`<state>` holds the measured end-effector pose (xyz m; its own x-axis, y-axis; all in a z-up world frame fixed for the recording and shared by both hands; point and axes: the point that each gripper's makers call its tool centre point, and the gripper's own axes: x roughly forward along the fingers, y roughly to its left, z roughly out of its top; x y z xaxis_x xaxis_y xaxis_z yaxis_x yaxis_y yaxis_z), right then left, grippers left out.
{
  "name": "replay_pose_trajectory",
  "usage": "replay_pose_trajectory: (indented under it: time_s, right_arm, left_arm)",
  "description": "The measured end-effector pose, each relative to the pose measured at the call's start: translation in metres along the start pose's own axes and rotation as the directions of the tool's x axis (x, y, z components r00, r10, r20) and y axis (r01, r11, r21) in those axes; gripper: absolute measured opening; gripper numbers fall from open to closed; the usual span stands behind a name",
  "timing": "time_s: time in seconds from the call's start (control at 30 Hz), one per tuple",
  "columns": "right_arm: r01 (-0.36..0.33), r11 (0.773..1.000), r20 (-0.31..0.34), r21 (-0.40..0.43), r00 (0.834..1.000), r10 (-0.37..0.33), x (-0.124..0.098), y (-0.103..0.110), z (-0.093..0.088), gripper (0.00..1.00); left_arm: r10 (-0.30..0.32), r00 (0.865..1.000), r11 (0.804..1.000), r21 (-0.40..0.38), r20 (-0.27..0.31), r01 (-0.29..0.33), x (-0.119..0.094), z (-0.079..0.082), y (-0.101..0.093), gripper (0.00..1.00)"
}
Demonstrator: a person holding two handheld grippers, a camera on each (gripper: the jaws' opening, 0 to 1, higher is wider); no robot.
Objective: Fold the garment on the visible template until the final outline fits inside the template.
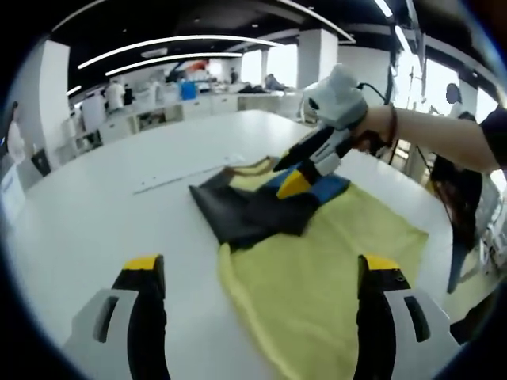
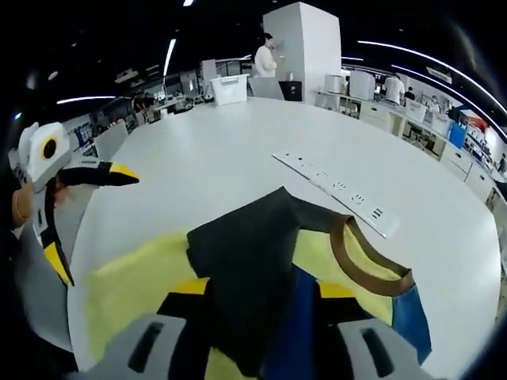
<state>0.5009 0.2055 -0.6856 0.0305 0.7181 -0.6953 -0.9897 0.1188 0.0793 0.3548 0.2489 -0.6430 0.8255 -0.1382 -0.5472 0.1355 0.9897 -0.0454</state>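
Observation:
A yellow shirt (image 1: 317,269) lies on the white table (image 1: 119,206), its dark grey sleeve (image 1: 238,210) folded across the body and a blue sleeve (image 1: 334,187) beside it. My left gripper (image 1: 261,263) hovers open just in front of the shirt's near edge. My right gripper (image 1: 297,170) comes in from the right and touches down where the dark and blue sleeves meet. In the right gripper view the right gripper (image 2: 263,288) has its jaws partly apart, with dark grey sleeve (image 2: 245,261) and blue cloth (image 2: 297,317) bunched between them. The brown collar (image 2: 356,257) lies just beyond. The left gripper (image 2: 87,218) stands open at the left.
A long white marked strip (image 2: 333,190) lies on the table beyond the shirt, also seen as the strip (image 1: 182,178). The table's edge (image 1: 444,229) runs close to the shirt on the right. A person's forearm (image 1: 444,134) reaches in. Benches and people stand far back.

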Motion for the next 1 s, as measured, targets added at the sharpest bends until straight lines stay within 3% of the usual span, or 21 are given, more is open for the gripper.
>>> replay_pose_trajectory:
  time_s: [0.4, 0.87, 1.0]
  right_arm:
    - [0.0, 0.999, -0.016, 0.041, 1.0, 0.0, 0.018, -0.018, -0.008, 0.32]
    - [-0.006, 0.999, -0.019, 0.044, 1.0, 0.007, 0.024, -0.021, -0.01, 0.07]
    - [-0.011, 0.998, -0.007, 0.06, 1.0, 0.011, 0.022, -0.021, -0.008, 0.04]
  left_arm:
    - [0.003, 1.0, 1.0, -0.003, -0.015, -0.003, 0.003, -0.006, 0.003, 0.96]
    - [0.017, 0.999, 1.0, 0.006, -0.028, -0.017, 0.004, -0.008, 0.006, 0.94]
    - [0.019, 0.999, 1.0, 0.011, -0.032, -0.018, 0.004, -0.008, 0.006, 0.94]
